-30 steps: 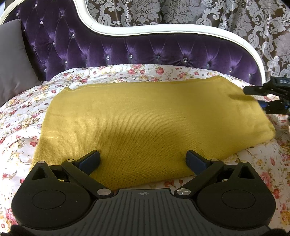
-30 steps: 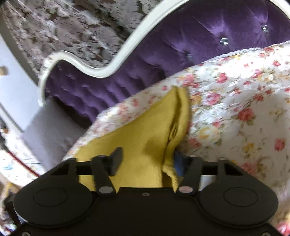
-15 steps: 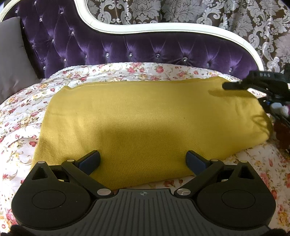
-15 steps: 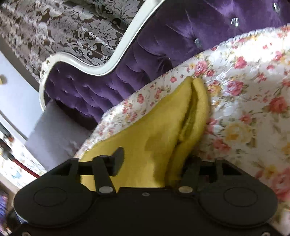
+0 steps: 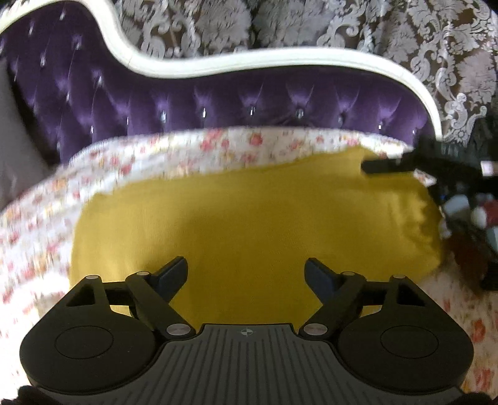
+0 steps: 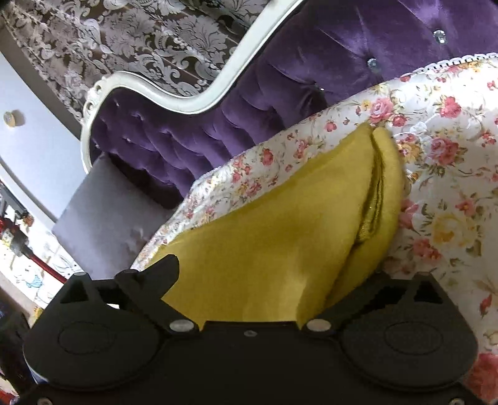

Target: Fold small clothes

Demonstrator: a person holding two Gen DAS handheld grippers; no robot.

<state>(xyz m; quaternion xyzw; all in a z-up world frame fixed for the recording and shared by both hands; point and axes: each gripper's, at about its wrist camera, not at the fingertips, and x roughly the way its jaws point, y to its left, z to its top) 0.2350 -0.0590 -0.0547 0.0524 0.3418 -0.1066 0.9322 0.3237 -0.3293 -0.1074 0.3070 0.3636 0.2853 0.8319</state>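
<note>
A mustard-yellow knit garment (image 5: 249,218) lies folded into a wide band on a floral bedspread (image 5: 186,149). My left gripper (image 5: 247,274) is open, its fingers spread over the garment's near edge, holding nothing. My right gripper (image 6: 264,280) is open at the garment's right end (image 6: 280,243), with the layered end of the cloth lying between its fingers. One finger is above the cloth and the other is hidden under it. The right gripper also shows in the left wrist view (image 5: 404,165) at the far right end of the garment.
A purple tufted headboard (image 5: 218,102) with a white frame runs behind the bedspread. A grey pillow (image 6: 102,224) lies at the left end. Patterned curtains (image 5: 311,25) hang behind. Dark clutter (image 5: 473,218) sits off the right edge.
My left gripper has moved forward over the garment and its fingers have come a little closer together. The right gripper has slid further onto the garment's end.
</note>
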